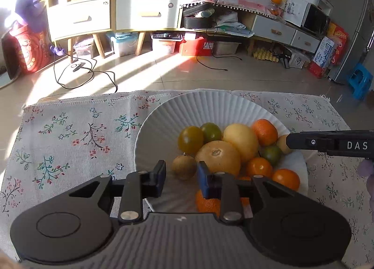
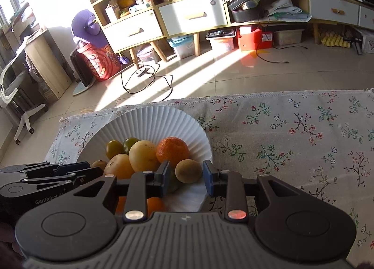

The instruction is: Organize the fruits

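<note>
A white ribbed plate (image 1: 163,114) on a floral tablecloth holds several fruits: a large yellow-orange fruit (image 1: 217,158), a yellow one (image 1: 240,141), oranges (image 1: 265,131), green-yellow tomatoes (image 1: 190,139) and a small brown fruit (image 1: 184,166). My left gripper (image 1: 181,176) is open over the plate's near edge, the brown fruit just beyond its fingertips. My right gripper (image 2: 185,179) is open over the plate (image 2: 149,121), with another small brown fruit (image 2: 188,171) between its fingertips, not clamped. The right gripper's side shows in the left wrist view (image 1: 327,143); the left gripper shows in the right wrist view (image 2: 46,175).
The floral tablecloth (image 2: 292,133) covers the table, its far edge (image 2: 257,96) ahead. Beyond it is a tiled floor with cables (image 2: 149,81), cabinets (image 2: 187,18), storage boxes and an office chair (image 2: 16,91) at the left.
</note>
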### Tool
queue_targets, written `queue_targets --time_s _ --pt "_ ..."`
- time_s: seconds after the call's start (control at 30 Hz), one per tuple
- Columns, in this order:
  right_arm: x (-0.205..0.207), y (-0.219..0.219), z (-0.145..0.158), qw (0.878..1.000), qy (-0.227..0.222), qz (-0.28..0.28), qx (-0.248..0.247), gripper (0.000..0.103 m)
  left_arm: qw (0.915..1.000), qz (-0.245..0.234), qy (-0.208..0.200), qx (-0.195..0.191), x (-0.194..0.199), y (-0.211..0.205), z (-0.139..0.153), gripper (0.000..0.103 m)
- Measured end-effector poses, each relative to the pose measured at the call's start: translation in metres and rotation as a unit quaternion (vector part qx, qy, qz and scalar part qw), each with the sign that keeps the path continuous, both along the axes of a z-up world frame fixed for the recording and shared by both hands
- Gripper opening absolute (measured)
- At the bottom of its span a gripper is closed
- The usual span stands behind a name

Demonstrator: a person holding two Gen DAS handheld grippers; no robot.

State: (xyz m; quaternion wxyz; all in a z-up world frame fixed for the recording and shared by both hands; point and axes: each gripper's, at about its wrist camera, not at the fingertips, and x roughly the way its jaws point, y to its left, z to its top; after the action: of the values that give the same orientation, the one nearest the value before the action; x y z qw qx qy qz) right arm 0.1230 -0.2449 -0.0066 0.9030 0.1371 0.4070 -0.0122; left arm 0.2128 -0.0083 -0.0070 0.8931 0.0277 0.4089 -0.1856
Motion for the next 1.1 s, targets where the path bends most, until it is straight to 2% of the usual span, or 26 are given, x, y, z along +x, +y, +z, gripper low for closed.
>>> queue_targets --time_s 0.13,0.33,0.57,0.63,0.87,1.1 --pt "-0.002 0.0 0.001 1.0 -0.001 -0.004 -0.002 0.033 0.9998 0.0 -0.012 0.013 -0.004 -0.003 0.002 0.042" --pt "-0.01 -0.001 0.005 1.0 -0.004 -0.015 -0.004 0.044 0.9998 0.009 -0.017 0.01 -0.01 0.001 0.007 0.063" --pt "-0.021 -0.003 0.008 0.999 -0.003 -0.031 -0.013 0.054 0.9996 0.012 -0.018 0.017 -0.021 0.004 0.01 0.07" --pt "-0.025 -0.001 0.01 0.999 -0.003 -0.03 -0.017 0.057 0.9996 0.014 -0.019 0.017 -0.027 0.006 0.011 0.077" --pt "-0.042 0.007 0.016 0.999 -0.002 -0.029 -0.024 0.066 0.9987 0.026 -0.022 0.037 -0.05 0.006 0.014 0.086" --pt "-0.061 0.017 0.023 0.999 0.0 -0.021 -0.037 0.071 0.9981 0.044 -0.013 0.042 -0.079 0.007 0.014 0.094"
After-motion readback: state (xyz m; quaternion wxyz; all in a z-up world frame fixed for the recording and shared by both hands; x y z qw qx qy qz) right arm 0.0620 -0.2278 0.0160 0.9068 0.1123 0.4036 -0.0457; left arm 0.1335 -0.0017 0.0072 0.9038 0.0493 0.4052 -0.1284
